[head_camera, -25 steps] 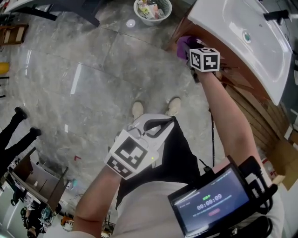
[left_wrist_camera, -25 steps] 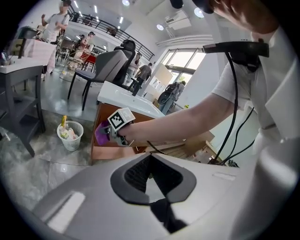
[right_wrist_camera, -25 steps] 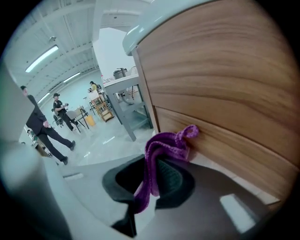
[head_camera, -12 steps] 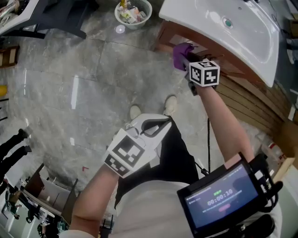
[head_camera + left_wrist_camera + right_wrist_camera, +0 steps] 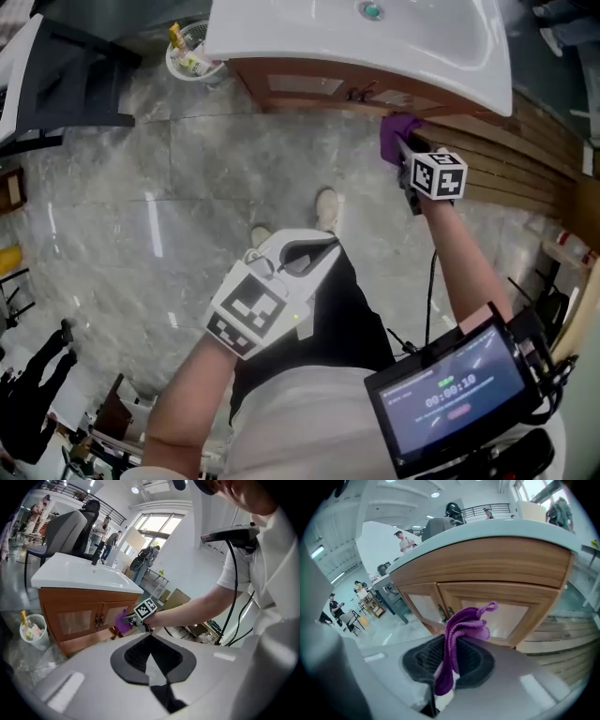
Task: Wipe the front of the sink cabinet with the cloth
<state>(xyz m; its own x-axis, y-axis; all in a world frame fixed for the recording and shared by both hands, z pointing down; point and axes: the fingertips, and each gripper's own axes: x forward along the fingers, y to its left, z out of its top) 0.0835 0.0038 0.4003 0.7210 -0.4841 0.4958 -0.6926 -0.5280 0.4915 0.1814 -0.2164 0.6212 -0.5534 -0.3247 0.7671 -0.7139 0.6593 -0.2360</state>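
The wooden sink cabinet (image 5: 319,84) stands under a white basin (image 5: 375,42); its two glazed doors (image 5: 501,616) fill the right gripper view. My right gripper (image 5: 405,141) is shut on a purple cloth (image 5: 461,634), held just in front of the right-hand door near the cabinet's right end; whether the cloth touches the door I cannot tell. The cloth (image 5: 397,129) also shows purple in the head view. My left gripper (image 5: 305,253) hangs low by my body, its jaws closed with nothing between them, far from the cabinet (image 5: 79,616).
A white waste basket (image 5: 187,52) with rubbish stands on the marble floor left of the cabinet. Wooden slats (image 5: 525,159) line the wall to the right. A dark chair (image 5: 66,75) sits at far left. A screen (image 5: 455,389) is strapped to my right forearm.
My right gripper with the cloth has slid along the cabinet front from its left part toward its right end. The left gripper has stayed put.
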